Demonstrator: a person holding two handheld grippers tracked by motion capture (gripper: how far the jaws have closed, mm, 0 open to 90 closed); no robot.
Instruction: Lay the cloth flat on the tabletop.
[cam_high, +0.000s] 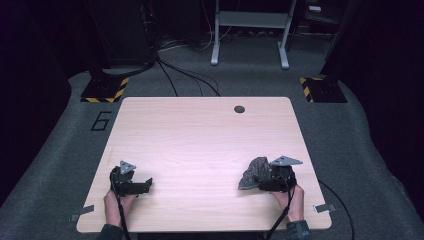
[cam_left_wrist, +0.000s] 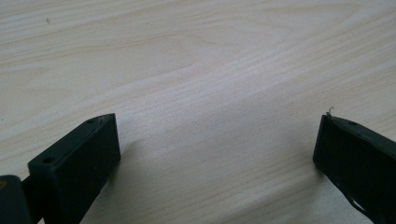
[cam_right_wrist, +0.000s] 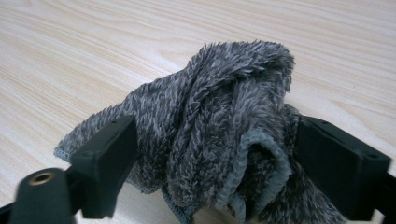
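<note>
Grey, fleecy cloth (cam_right_wrist: 219, 126), mottled dark and light with a stitched hem, sits bunched in upright folds at the near right of the wooden table (cam_high: 200, 145), one flat corner trailing left onto the surface. Its bulk stands between the jaws of the right gripper (cam_right_wrist: 215, 154), which press against it on both sides and grasp it. At the near left, the left gripper (cam_left_wrist: 217, 154) rests released, jaws wide apart over bare wood.
</note>
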